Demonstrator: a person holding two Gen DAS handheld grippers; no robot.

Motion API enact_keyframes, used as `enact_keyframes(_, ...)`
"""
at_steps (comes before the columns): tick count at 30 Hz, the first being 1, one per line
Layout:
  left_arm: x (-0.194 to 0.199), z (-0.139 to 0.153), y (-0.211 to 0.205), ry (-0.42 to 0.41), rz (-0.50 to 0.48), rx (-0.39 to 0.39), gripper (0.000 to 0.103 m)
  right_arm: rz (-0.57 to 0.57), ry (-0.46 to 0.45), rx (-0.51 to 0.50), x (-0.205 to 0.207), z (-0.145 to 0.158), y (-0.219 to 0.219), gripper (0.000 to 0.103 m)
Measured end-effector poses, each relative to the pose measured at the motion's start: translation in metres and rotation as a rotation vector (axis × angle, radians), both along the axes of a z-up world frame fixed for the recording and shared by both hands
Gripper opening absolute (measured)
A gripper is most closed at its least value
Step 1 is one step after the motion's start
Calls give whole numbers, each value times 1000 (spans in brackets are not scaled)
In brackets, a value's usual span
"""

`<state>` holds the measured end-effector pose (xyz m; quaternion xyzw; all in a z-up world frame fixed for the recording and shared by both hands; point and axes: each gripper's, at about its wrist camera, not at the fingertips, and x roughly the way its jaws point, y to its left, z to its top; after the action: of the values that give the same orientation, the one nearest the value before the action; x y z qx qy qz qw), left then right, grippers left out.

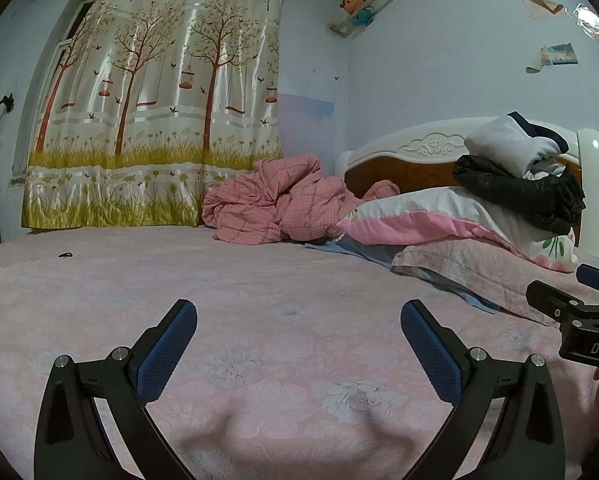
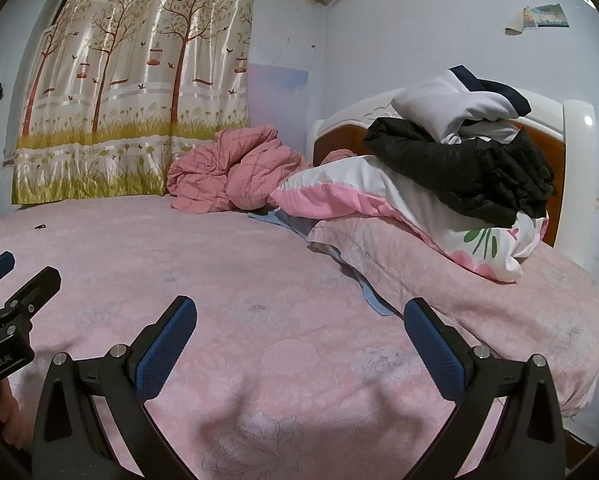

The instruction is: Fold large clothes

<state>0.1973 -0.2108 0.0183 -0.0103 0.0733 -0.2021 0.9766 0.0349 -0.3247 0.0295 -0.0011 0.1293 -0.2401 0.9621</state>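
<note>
Both grippers hang side by side, level — the left gripper and the right gripper each with blue-padded fingers spread wide, nothing between them.

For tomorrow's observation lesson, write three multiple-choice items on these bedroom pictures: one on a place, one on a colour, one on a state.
1. Where does the black garment lie?
A. on the pillows
B. on the floor
C. over the curtain rod

2. What colour is the bed sheet?
A. green
B. pink
C. grey

3. How do the left gripper and right gripper stand?
A. both shut on cloth
B. one shut
C. both open, empty

Answers: A, it rests on the stacked pillows by the headboard; B, pink floral cloth covers the bed; C, the fingers stand wide apart with only sheet between them.
</note>
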Motion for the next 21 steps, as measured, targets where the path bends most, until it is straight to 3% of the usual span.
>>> enact_keyframes(21, -1, 0, 2, 0, -3, -2, 103, -3, 12, 4, 3, -1, -2, 103)
